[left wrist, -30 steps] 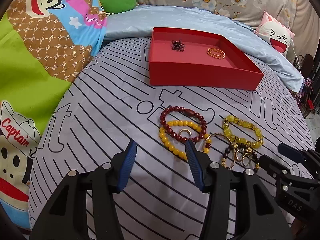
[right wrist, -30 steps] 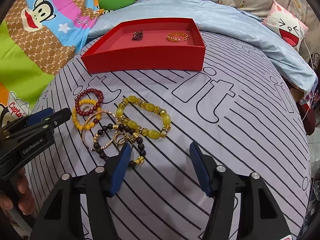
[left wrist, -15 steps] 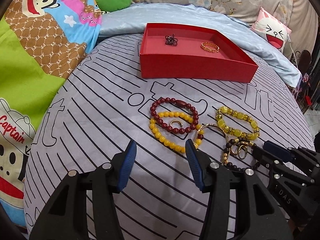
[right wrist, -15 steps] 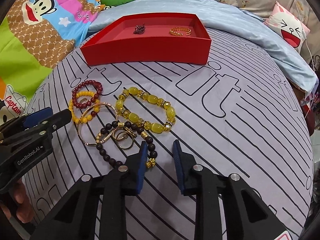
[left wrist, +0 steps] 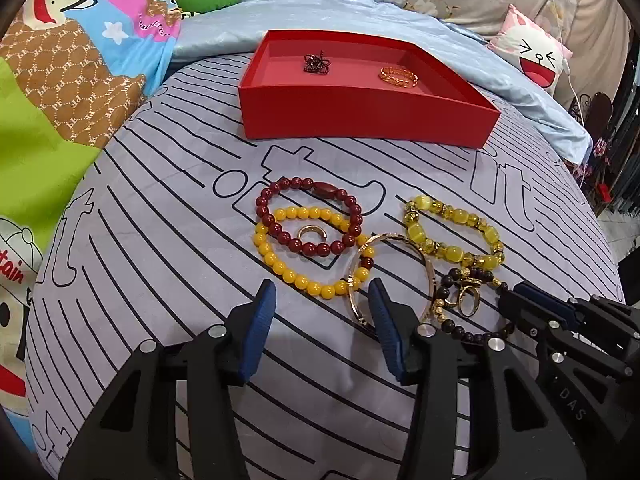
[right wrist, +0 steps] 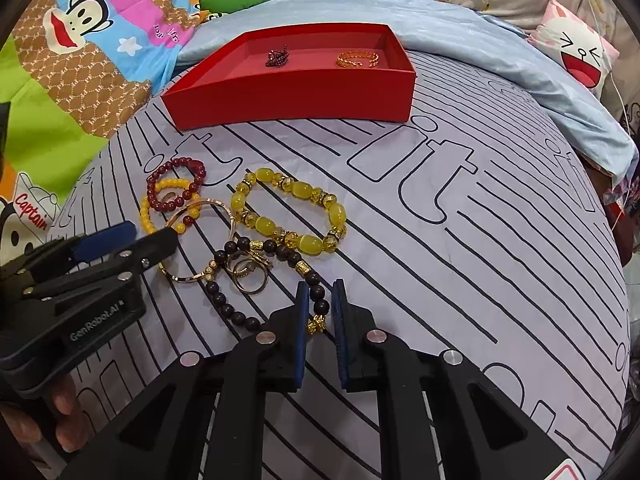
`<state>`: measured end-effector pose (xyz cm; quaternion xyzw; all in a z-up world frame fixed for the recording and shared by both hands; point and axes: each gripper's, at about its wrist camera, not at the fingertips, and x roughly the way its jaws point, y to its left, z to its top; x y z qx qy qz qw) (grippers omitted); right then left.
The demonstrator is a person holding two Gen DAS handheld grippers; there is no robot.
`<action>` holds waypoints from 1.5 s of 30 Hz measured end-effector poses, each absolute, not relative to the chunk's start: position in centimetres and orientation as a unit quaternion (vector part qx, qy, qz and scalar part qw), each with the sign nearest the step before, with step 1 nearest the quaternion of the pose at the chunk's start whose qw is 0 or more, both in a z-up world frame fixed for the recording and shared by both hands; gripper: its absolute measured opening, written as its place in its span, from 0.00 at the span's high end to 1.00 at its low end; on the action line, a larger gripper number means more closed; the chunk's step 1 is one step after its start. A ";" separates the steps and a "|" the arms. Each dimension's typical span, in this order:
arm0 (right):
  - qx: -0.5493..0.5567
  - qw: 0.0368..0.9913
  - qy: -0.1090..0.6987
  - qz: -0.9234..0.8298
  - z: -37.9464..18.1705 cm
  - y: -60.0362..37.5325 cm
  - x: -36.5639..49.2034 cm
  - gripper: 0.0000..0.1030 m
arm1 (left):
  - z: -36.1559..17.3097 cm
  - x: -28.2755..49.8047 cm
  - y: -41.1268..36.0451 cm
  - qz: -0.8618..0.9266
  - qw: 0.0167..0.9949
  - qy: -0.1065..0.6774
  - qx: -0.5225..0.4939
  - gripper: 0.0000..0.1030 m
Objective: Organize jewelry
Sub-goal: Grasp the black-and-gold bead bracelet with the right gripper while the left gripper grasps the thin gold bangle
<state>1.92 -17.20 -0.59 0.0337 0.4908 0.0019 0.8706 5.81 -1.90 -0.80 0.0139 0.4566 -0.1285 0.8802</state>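
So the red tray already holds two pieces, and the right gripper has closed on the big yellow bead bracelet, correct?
Not quite. The red tray does hold two pieces, but the right gripper has just closed on the dark bead bracelet, at its gold charm, not the yellow bead bracelet, which lies untouched farther up the bed. The right wrist view shows this.
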 end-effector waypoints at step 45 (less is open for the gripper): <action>0.083 0.867 0.491 0.009 -0.1 -18.8 1.8 0.93 | -0.5 5.0 -5.3 -0.171 0.878 0.445 0.043 0.50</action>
